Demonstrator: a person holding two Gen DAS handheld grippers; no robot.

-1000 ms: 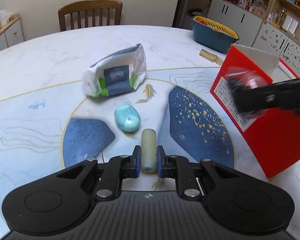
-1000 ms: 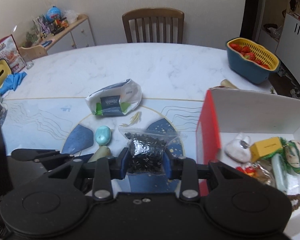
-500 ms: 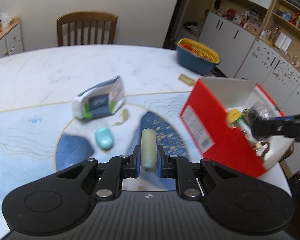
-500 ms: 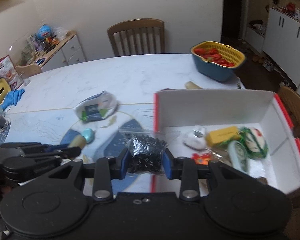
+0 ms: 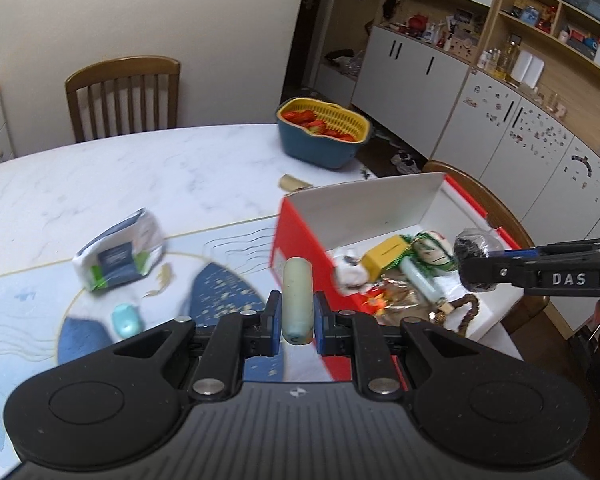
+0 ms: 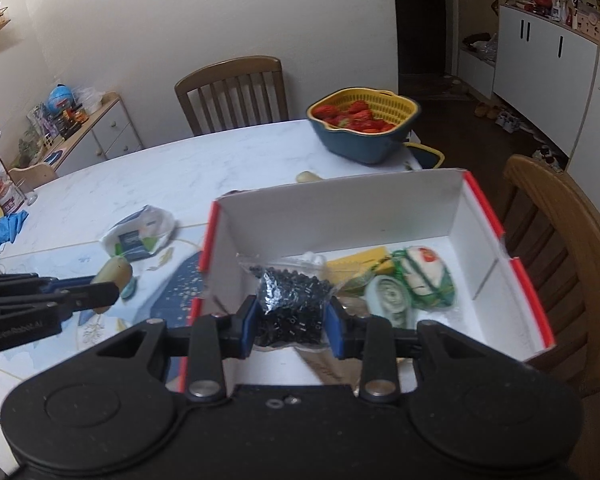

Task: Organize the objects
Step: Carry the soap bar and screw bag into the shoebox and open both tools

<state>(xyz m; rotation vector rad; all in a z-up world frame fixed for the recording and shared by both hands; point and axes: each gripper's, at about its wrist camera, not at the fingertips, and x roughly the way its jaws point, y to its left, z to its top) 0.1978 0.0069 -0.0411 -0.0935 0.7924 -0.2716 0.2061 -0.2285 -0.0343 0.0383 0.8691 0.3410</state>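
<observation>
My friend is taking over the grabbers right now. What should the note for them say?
Left gripper: shut on the pale cylinder, held above the table.
Right gripper: shut on the bag of black beads, over the open red box.
Already in the box: a yellow block and other small things.
Left on the table: wipes pack, teal soap.

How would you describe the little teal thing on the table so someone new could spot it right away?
Start at the red box on the marble table. Left of it lies a white wipes pack on the blue pattern. Just in front of that pack sits the teal soap: a small smooth oval, the only teal thing loose on the table.
</observation>
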